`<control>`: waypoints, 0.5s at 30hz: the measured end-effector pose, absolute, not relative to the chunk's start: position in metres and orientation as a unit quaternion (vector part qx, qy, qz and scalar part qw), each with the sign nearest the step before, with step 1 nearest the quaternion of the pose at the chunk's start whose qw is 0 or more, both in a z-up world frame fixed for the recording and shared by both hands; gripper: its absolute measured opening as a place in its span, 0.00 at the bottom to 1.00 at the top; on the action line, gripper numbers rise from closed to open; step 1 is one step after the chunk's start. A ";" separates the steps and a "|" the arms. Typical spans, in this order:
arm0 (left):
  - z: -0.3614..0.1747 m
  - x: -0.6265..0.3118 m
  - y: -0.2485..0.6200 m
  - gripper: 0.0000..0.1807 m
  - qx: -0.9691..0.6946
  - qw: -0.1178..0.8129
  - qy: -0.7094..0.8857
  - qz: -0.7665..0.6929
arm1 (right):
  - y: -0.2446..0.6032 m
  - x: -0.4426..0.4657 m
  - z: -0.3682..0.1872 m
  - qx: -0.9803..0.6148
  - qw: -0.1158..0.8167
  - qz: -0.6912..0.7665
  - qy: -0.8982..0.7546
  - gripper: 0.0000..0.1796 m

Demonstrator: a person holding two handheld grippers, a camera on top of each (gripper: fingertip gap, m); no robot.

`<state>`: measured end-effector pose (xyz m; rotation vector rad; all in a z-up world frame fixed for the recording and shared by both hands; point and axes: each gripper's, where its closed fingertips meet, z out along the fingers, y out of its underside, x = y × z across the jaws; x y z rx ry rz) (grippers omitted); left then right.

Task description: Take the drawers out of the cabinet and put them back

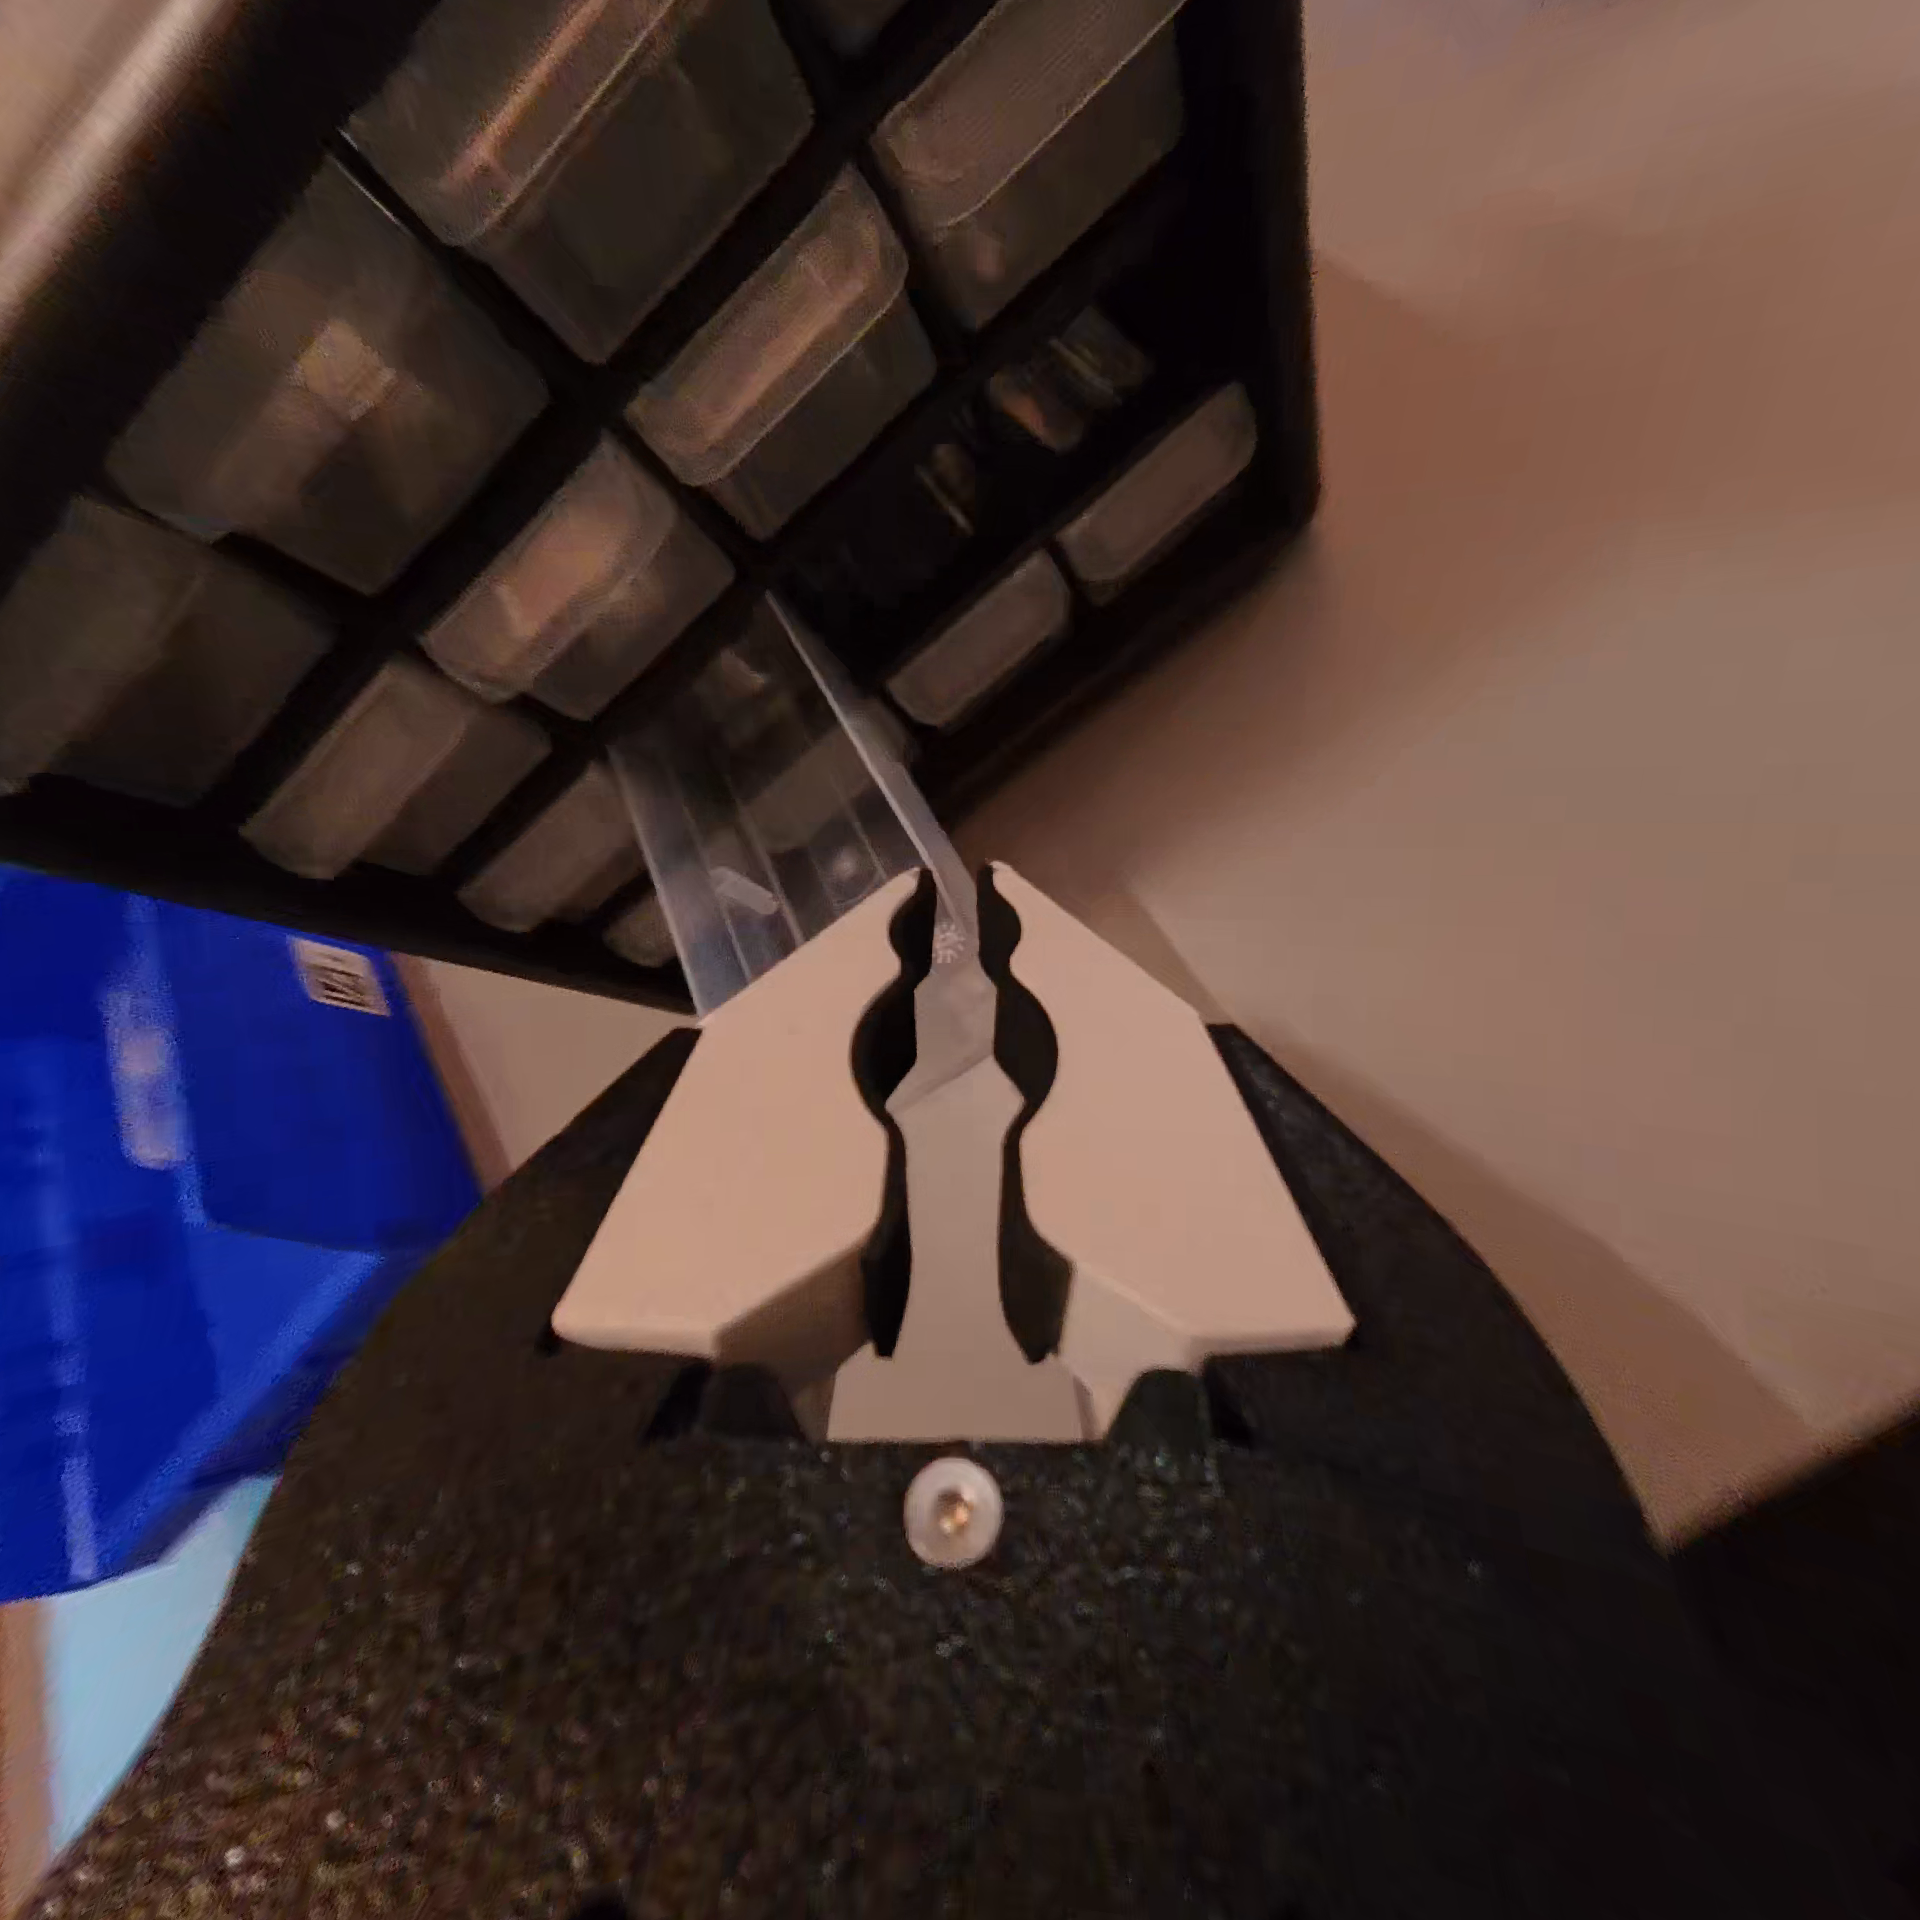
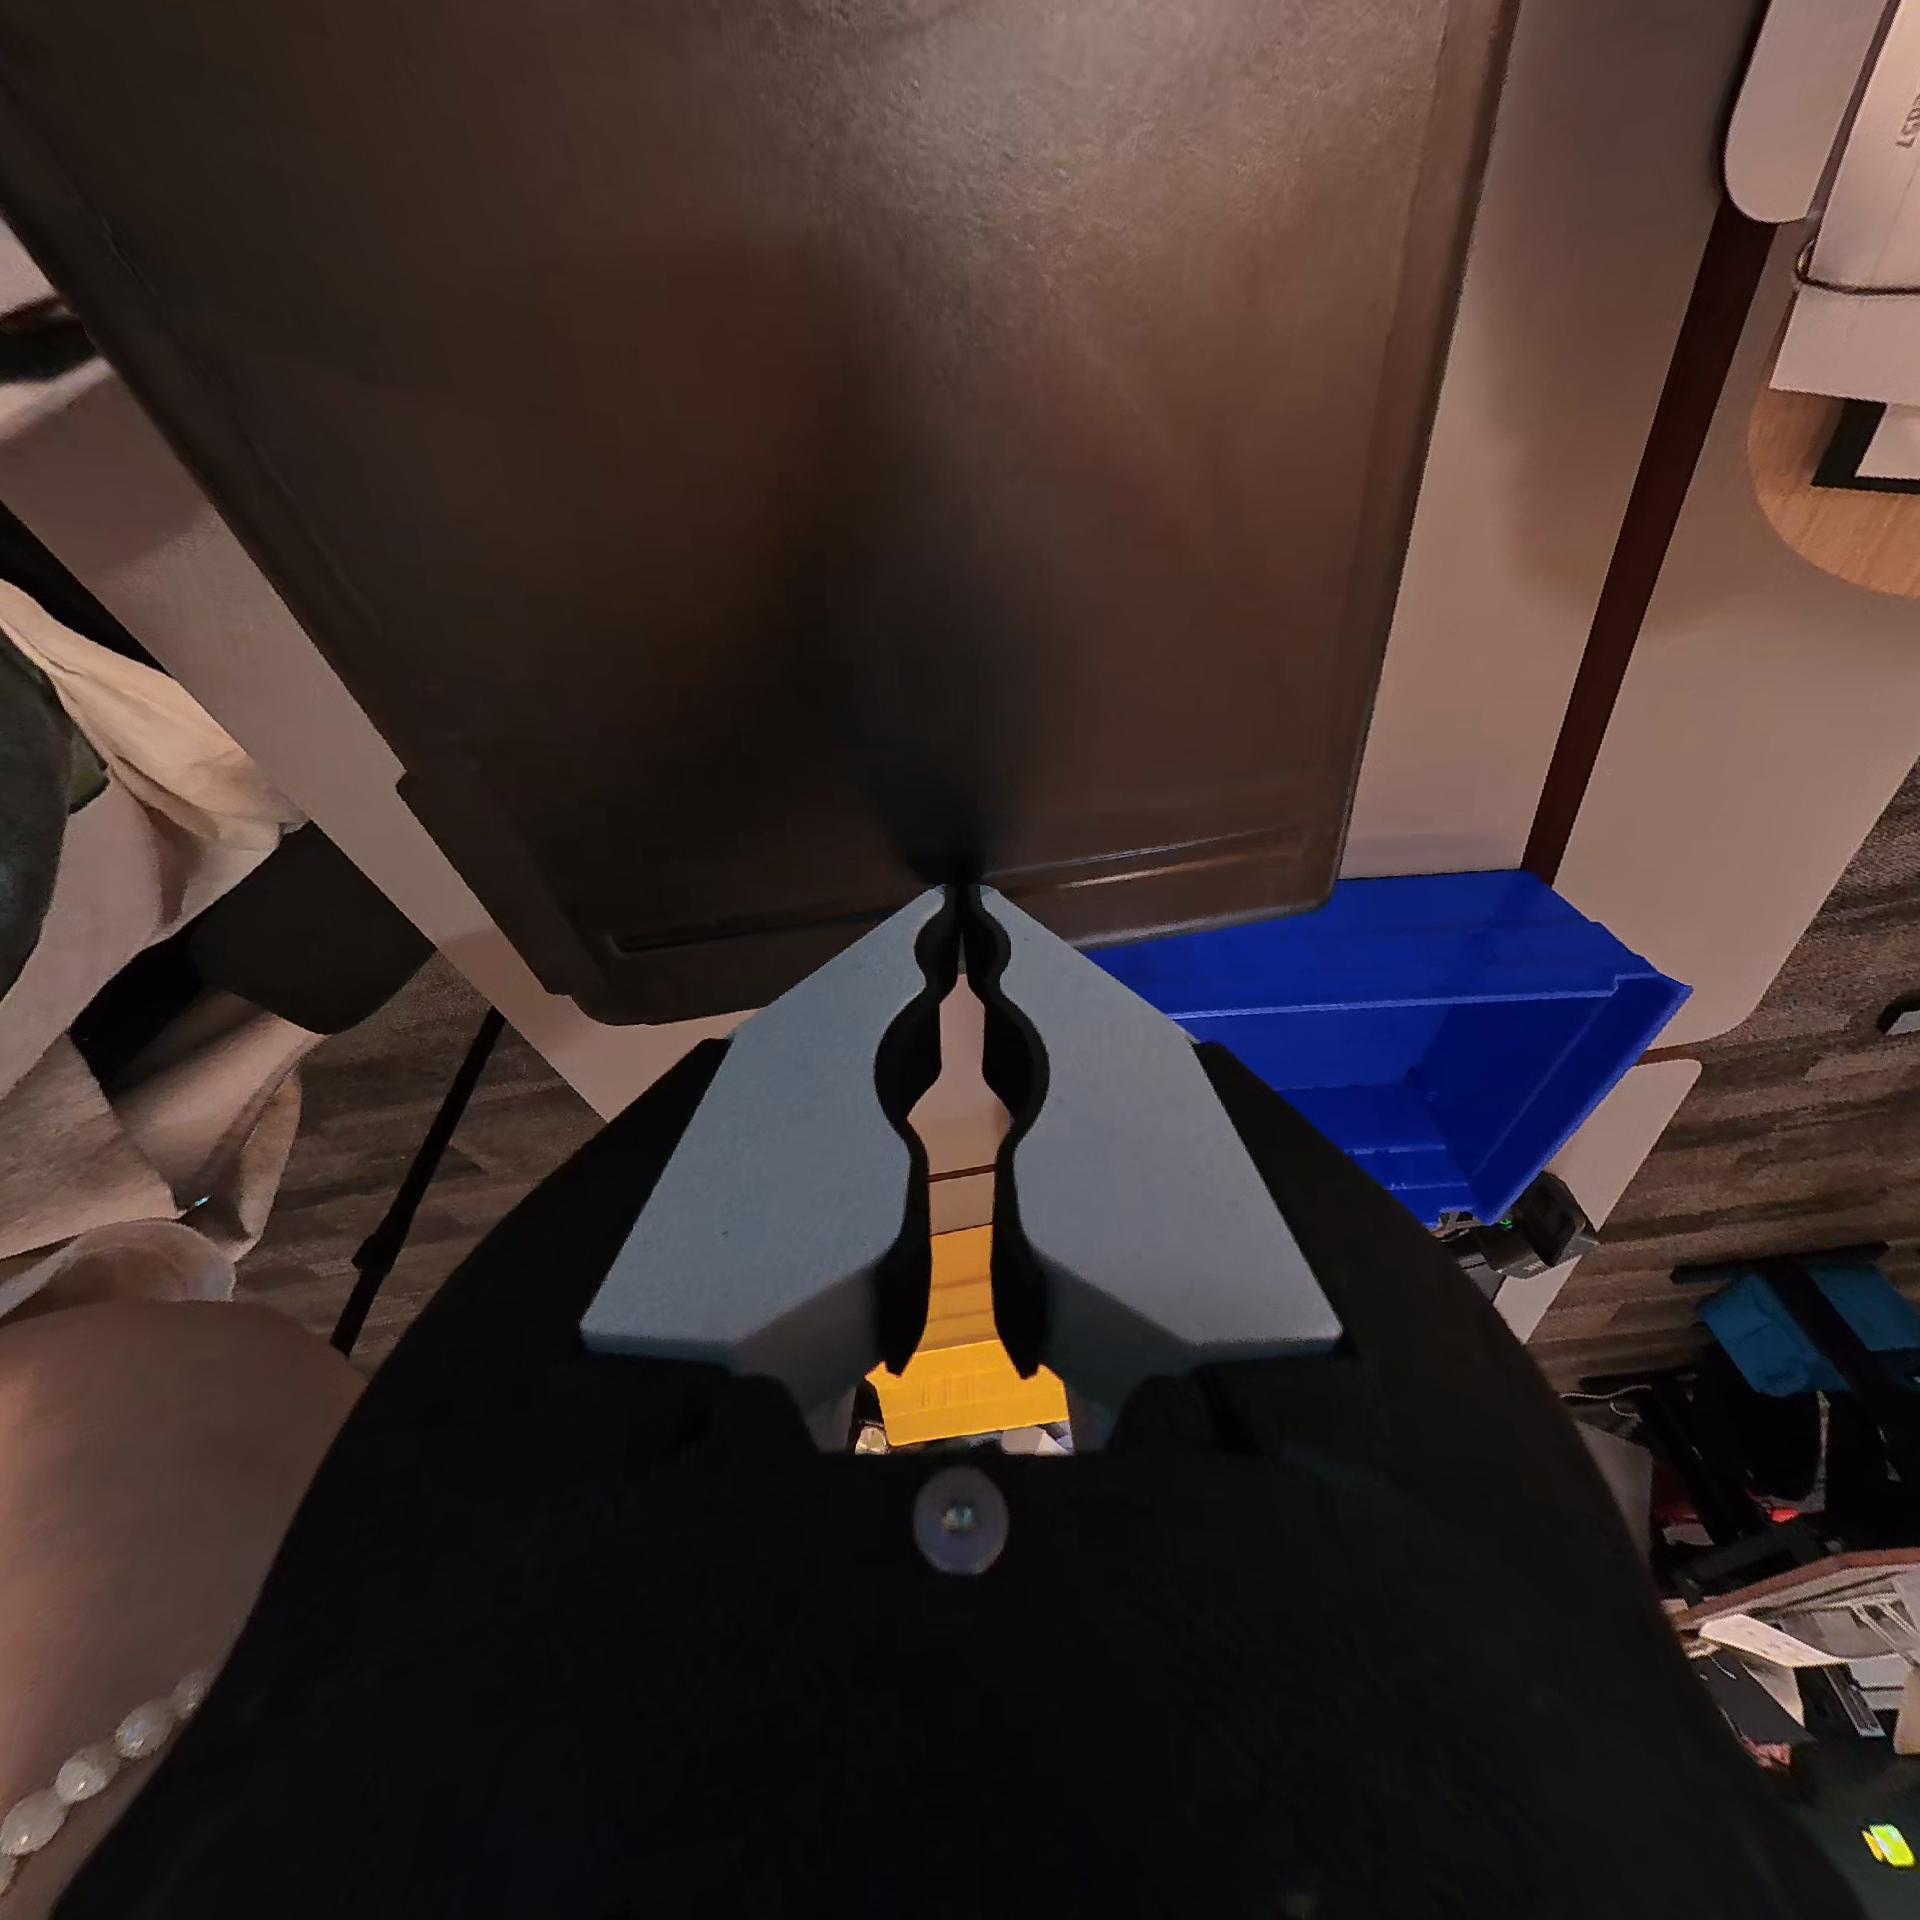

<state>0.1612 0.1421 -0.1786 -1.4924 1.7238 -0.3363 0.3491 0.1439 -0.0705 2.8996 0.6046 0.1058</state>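
Pale tabletop [image 1: 1507,727] is filling the right half of the left wrist view, and a blue bin [image 1: 208,1195] is sitting at the lower left of that frame, just below the cabinet. The black cabinet [image 1: 1288,312] is running diagonally across the upper left, its grid of translucent drawers mostly seated in their slots. One slot [image 1: 1039,416] in the upper middle is looking dark and open, so a drawer may already be out there, though I cannot tell for sure.

The left gripper [image 1: 958,883] is clenching a thin edge of a clear drawer [image 1: 748,831] in the middle of the frame. This drawer is sticking well out from the cabinet's lower rows toward the camera, its far end appearing to sit in or at its slot. Whether it is going out or coming back in, the frame alone is not saying.

In the right wrist view the right gripper [image 2: 958,894] is pressing its tips together at frame centre on the lower edge of the cabinet's dark smooth outer panel [image 2: 831,416], seemingly pinching a lip there to steady the body. The same blue bin [image 2: 1403,1039] is showing at right of centre, with a cluttered floor [image 2: 1766,1143] beyond.

My judgement: the task is partway along, with most drawers appearing seated, one in hand, and many drawers not yet seen to.
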 end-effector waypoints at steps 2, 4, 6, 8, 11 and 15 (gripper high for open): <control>-0.181 0.165 0.154 0.02 -0.554 0.477 0.673 -0.112 | 0.144 0.349 -0.071 0.974 0.086 0.041 0.204 0.00; -0.181 0.171 0.160 0.02 -0.531 0.521 0.660 -0.108 | 0.144 0.349 -0.071 0.975 0.082 0.041 0.203 0.00; -0.181 0.180 0.164 0.02 -0.513 0.553 0.647 -0.107 | 0.144 0.349 -0.071 0.976 0.081 0.037 0.200 0.00; -0.179 0.191 0.169 0.03 -0.480 0.592 0.642 -0.090 | 0.144 0.349 -0.070 0.976 0.083 0.037 0.198 0.00; -0.177 0.205 0.170 0.05 -0.412 0.639 0.648 -0.056 | 0.144 0.349 -0.071 0.976 0.088 0.042 0.197 0.00; -0.170 0.203 0.151 0.20 -0.327 0.686 0.648 -0.044 | 0.144 0.349 -0.070 0.975 0.087 0.049 0.199 0.00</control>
